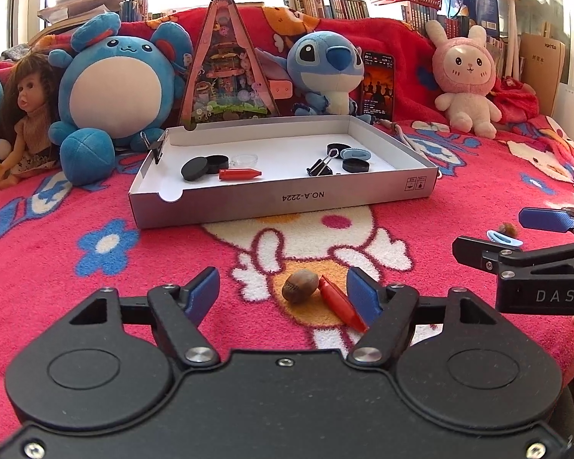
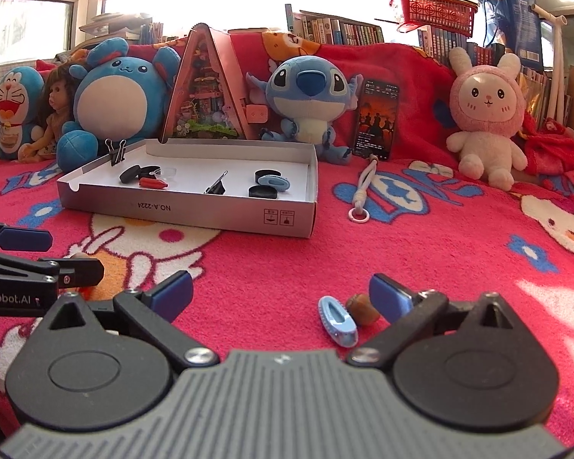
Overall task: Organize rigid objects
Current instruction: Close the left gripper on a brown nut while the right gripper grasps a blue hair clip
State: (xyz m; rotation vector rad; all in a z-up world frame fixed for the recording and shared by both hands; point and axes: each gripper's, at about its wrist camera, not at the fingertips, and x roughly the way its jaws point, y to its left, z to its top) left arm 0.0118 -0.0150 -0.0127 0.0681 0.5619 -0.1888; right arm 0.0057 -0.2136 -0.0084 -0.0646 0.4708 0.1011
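Four loose pieces remain on the blanket [image 1: 95, 306], all short of the near wall of the white box [image 1: 287, 201]: a brown nut [image 1: 299, 286] touching a red crayon-shaped piece [image 1: 340, 302], and a second nut [image 2: 362, 309] just beside a pale blue oval clip [image 2: 337, 320]

Left gripper [image 1: 283, 292]: jaws spread, nothing pinched; first nut and red piece lie between the pads, red piece close to the right-hand pad
Right gripper [image 2: 281, 298]: jaws spread wide, empty; blue clip and second nut sit between the pads, toward the right-hand one

Handling, judged: all four small, light, rigid. Nuts rounded and smooth, likely to roll or squirt out, so pinch across the widest middle. Red piece tapers; grip the thick body, not the tip. Clip is thin and flat; take it across its short width. Soft pile lets pads sink under each piece
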